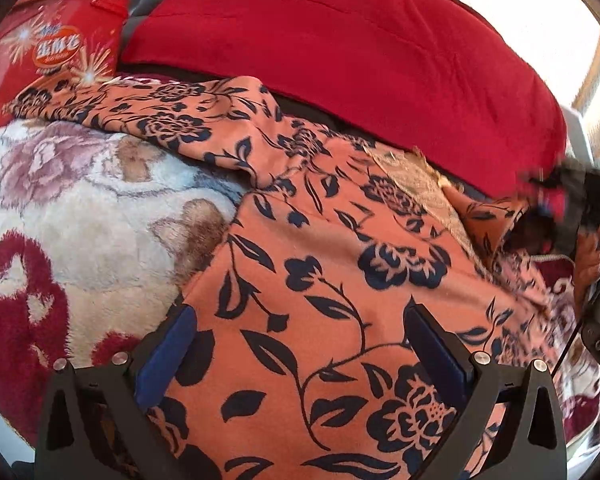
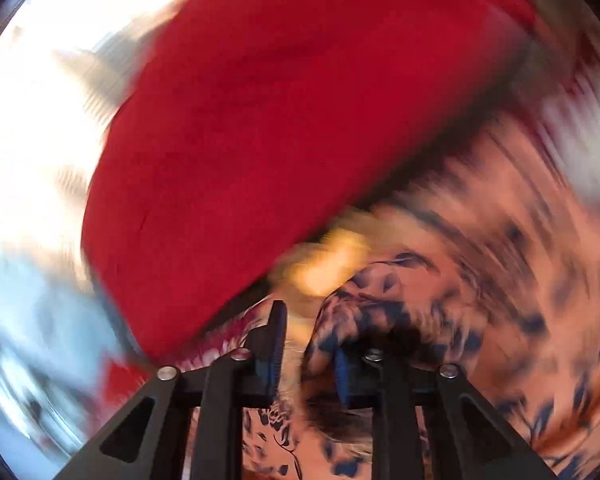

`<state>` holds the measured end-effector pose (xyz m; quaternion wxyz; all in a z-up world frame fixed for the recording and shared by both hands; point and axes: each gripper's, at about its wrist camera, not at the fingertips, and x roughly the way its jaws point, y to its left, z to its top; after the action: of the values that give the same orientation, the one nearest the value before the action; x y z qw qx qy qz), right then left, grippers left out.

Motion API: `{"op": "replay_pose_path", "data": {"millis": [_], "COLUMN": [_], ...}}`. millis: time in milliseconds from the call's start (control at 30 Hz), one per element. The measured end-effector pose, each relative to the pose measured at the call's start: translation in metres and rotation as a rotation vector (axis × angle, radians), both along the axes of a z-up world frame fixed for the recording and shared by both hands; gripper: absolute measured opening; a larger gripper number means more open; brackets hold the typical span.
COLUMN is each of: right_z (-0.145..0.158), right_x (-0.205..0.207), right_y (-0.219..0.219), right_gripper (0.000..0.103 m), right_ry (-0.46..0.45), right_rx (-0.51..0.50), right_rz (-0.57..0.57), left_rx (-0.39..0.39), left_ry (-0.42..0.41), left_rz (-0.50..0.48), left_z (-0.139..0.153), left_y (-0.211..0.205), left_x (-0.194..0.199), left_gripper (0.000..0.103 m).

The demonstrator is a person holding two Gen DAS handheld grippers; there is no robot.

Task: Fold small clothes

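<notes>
- Left wrist view: the left gripper (image 1: 296, 344) points down at an angle, jaws spread wide over the orange floral garment (image 1: 324, 280), nothing pinched between them.
- The garment lies across the centre and lower frame on a plush flowered blanket (image 1: 80, 216); a red cushion (image 1: 340, 48) fills the top and a red bag (image 1: 56, 44) sits upper left.
- At the right edge, the right gripper (image 1: 556, 204) holds up a corner of the garment.
- Right wrist view: heavily blurred. The right gripper (image 2: 308, 344) at bottom centre has jaws drawn close, pinching a bunched fold of the garment (image 2: 364, 308); the cushion (image 2: 300, 120) lies above.
</notes>
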<state>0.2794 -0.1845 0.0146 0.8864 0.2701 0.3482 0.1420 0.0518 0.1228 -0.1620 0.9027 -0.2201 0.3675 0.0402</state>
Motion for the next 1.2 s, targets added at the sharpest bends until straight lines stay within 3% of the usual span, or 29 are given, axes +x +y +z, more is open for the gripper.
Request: {"op": "replay_pose_path", "data": {"millis": [100,167,200,233,300,367,433,600,667,700,733,767,800,900,1000,1033,1100,1200], "right_z": [0.035,0.015,-0.006,-0.025,-0.062,-0.073,-0.072,-0.063,-0.086,-0.101,-0.118,-0.119,-0.112,-0.089,-0.109,-0.121,-0.118,-0.113], "right_x": [-0.017,-0.027,-0.029,-0.025,-0.023,-0.026,-0.031,-0.026,-0.013,-0.002,0.003,-0.003,-0.009,-0.031,-0.047,-0.049,-0.061,-0.059], "right_y": [0.12,0.184,0.207,0.221,0.229,0.218,0.2,0.117,0.079,0.05,0.028,0.014,0.012,0.027,0.04,0.042,0.047,0.068], "right_gripper": [0.024,0.052,0.09,0.094,0.094,0.094,0.094,0.094,0.097,0.097,0.09,0.088,0.089,0.09,0.092,0.092,0.092,0.092], "right_ry": [-0.167,-0.158,-0.12,-0.087,0.009,0.051,0.037,0.012,0.084,0.174,0.261,0.22,0.195,0.078,0.072,0.088,0.0,0.011], "right_rx": [-0.283,-0.421,-0.45,-0.458,-0.44,-0.358,-0.315,-0.163,-0.108,-0.113,-0.093,0.022,0.051,0.008,-0.11,-0.113,-0.116,-0.123], "right_rz": [0.29,0.451,0.502,0.51,0.5,0.484,0.441,0.244,0.126,0.061,0.004,0.005,0.025,0.119,0.133,0.144,0.146,0.148], "left_rx": [-0.027,-0.035,-0.037,-0.035,-0.025,-0.026,-0.025,-0.044,-0.04,-0.041,-0.053,-0.079,-0.116,-0.224,-0.351,-0.369,-0.4,-0.45], "left_ry": [-0.008,-0.011,-0.013,-0.014,-0.021,-0.028,-0.025,-0.003,-0.008,-0.009,-0.011,-0.006,-0.007,-0.093,-0.152,-0.158,-0.147,-0.093], "left_rz": [0.017,0.016,0.014,0.012,0.015,0.024,0.049,0.081,0.083,0.084,0.08,0.066,0.058,0.138,0.239,0.284,0.384,0.502], "left_z": [0.0,0.0,0.0,0.0,0.001,0.003,0.003,-0.002,-0.001,-0.001,0.0,0.003,0.007,0.028,0.042,0.042,0.038,0.024], "left_y": [0.007,0.009,0.01,0.01,0.011,0.012,0.014,0.019,0.019,0.019,0.021,0.024,0.032,0.071,0.141,0.162,0.209,0.279], "left_x": [0.0,0.0,-0.001,-0.002,-0.006,-0.008,-0.009,-0.007,-0.007,-0.008,-0.009,-0.009,-0.01,-0.017,-0.007,-0.003,0.009,0.03], "left_gripper": [0.103,0.103,0.103,0.103,0.103,0.103,0.103,0.103,0.103,0.103,0.103,0.103,0.103,0.103,0.103,0.103,0.103,0.102]}}
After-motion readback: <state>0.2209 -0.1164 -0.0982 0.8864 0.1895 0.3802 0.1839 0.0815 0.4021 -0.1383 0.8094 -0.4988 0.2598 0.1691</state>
